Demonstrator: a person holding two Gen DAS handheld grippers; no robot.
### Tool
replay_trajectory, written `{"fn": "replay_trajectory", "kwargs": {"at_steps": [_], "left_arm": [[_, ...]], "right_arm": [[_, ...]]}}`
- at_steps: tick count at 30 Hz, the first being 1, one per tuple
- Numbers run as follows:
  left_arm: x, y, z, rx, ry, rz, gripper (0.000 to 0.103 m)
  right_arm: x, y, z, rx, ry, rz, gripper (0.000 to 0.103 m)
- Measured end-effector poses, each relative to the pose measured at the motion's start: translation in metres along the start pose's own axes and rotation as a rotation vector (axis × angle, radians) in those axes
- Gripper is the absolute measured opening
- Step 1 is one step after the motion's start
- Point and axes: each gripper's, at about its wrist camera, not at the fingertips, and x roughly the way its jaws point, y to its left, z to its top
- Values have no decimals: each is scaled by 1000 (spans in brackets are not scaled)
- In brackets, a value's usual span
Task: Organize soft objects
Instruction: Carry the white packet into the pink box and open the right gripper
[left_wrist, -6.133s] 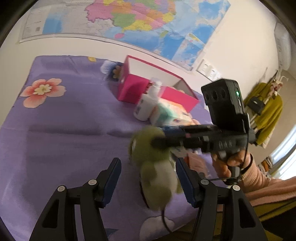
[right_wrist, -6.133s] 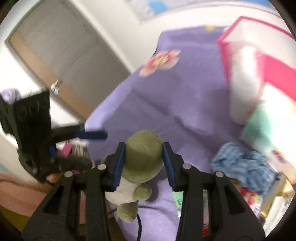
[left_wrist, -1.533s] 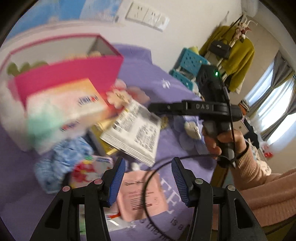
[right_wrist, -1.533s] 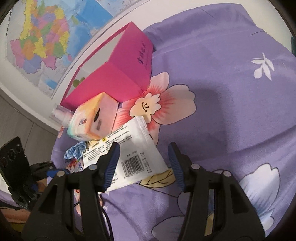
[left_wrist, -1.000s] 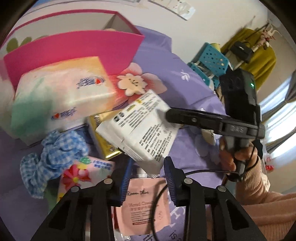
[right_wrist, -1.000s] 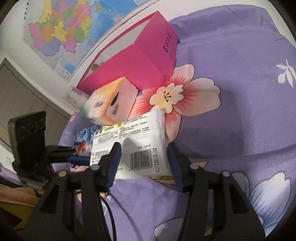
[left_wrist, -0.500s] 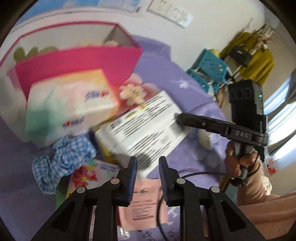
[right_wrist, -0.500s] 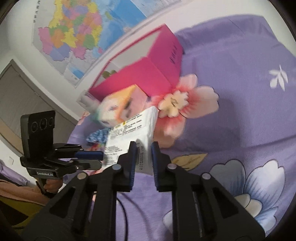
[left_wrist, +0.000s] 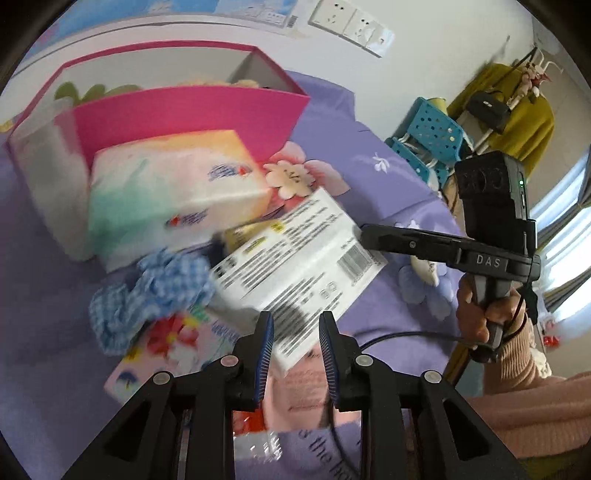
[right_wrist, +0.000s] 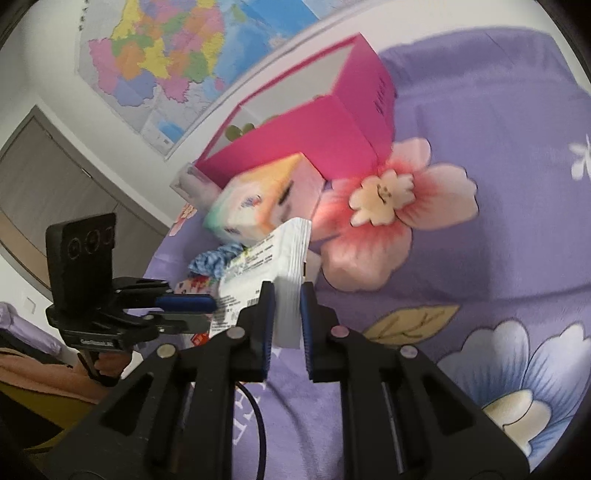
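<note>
A white printed soft pack (left_wrist: 295, 254) (right_wrist: 273, 262) is held off the purple bedspread by both grippers. My left gripper (left_wrist: 295, 332) is shut on its near corner. My right gripper (right_wrist: 284, 306) is shut on its opposite edge; it shows as a black bar in the left wrist view (left_wrist: 413, 240). Behind stands the open pink box (left_wrist: 192, 110) (right_wrist: 314, 125) with a green plush toy (left_wrist: 96, 90) inside. A pastel tissue pack (left_wrist: 173, 184) (right_wrist: 262, 199) leans against the box. A blue checked scrunchie (left_wrist: 147, 291) (right_wrist: 214, 258) lies beside it.
A floral packet (left_wrist: 166, 347) and a pink sachet (left_wrist: 303, 384) lie under my left gripper. A white bottle (left_wrist: 48, 158) stands left of the box. A cable (left_wrist: 406, 336) runs over the bed edge. A blue stool (left_wrist: 424, 140) stands beyond the bed.
Both grippers have closed on the white pack and raised it off the pile; a second ago they were open around it. Earlier the green plush went into the pink box.
</note>
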Motion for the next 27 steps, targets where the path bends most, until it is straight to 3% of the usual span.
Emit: {"fn": "replay_trajectory", "kwargs": {"at_steps": [6, 10, 13, 16, 20, 27], "left_arm": [[3, 9, -6, -32, 39, -2, 37], [9, 4, -5, -19, 54, 23, 50], [17, 3, -4, -21, 77, 49, 50], [16, 3, -2, -24, 63, 32, 49], [11, 5, 0, -52, 43, 23, 38], [-17, -9, 16, 6, -33, 21, 37]], "right_arm": [[9, -14, -10, 52, 32, 6, 18], [10, -15, -12, 57, 30, 22, 22], [13, -15, -13, 55, 40, 16, 29], [15, -11, -14, 44, 37, 20, 30], [11, -6, -15, 33, 28, 4, 29], [-13, 18, -2, -28, -27, -6, 29]]}}
